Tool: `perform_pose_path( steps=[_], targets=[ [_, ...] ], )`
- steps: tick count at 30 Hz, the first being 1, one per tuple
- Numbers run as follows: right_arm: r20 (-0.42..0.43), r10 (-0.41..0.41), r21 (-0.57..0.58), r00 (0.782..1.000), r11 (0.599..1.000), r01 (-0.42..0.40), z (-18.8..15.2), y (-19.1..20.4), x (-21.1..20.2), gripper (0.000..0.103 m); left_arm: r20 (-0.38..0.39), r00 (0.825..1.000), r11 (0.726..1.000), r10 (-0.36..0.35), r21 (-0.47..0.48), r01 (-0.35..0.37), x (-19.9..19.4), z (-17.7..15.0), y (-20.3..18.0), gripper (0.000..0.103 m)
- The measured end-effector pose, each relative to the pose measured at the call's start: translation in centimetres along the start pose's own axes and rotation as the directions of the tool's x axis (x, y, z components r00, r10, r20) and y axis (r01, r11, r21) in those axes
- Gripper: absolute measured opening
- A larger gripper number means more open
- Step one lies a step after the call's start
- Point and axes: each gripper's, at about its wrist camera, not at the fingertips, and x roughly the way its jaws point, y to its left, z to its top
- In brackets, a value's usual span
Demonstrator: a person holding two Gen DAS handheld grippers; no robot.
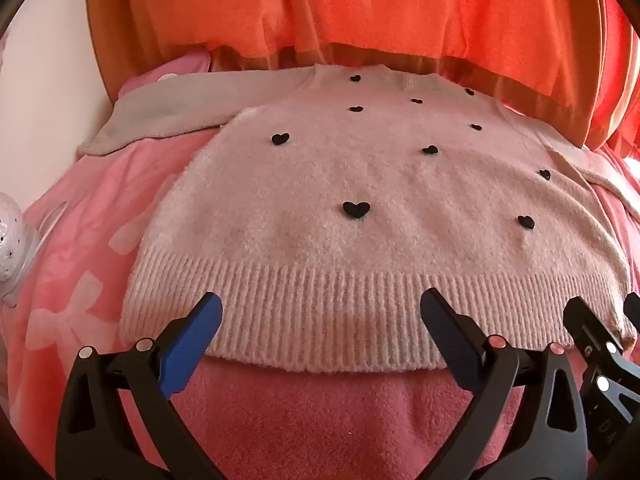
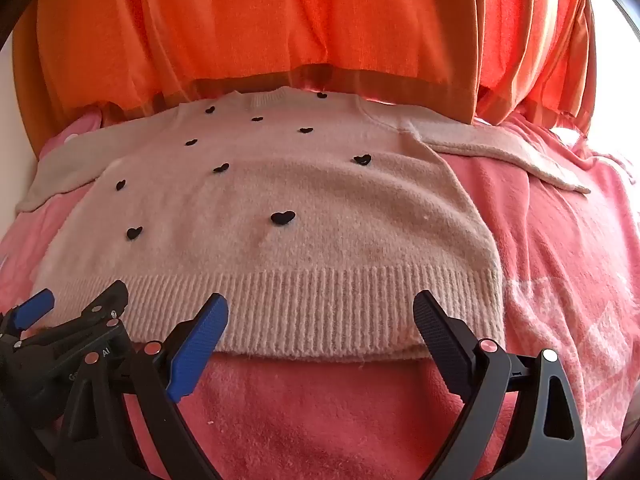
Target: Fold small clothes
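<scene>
A small pale pink knitted sweater (image 1: 360, 184) (image 2: 280, 200) with black hearts lies flat, front up, on a pink blanket (image 1: 80, 248) (image 2: 560, 240). Both sleeves are spread out to the sides and its ribbed hem (image 1: 320, 312) (image 2: 320, 312) faces me. My left gripper (image 1: 322, 304) hovers open over the hem's middle-left part, nothing between its fingers. My right gripper (image 2: 320, 306) stands open over the hem's right part, also with nothing in it. The left gripper (image 2: 80, 304) shows at the lower left of the right wrist view, and the right gripper's fingers (image 1: 580, 320) show at the right edge of the left wrist view.
Orange curtains (image 1: 360, 8) (image 2: 320, 20) hang right behind the sweater's neck. A white wall (image 1: 48, 80) stands at the left. A white rounded object with small dark marks (image 1: 12, 240) sits at the left edge on the blanket. Bright light comes in at the far right (image 2: 612, 60).
</scene>
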Motion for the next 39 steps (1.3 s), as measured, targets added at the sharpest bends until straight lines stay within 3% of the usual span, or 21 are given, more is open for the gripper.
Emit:
perform_pose_path(
  steps=[39],
  targets=[
    [-0.01, 0.007, -0.004, 1.0, 1.0, -0.007, 0.12, 0.17, 0.2, 0.092, 0.0, 1.0, 1.0, -0.009, 0.004, 0.009, -0.15, -0.25, -0.76, 0.097]
  ],
)
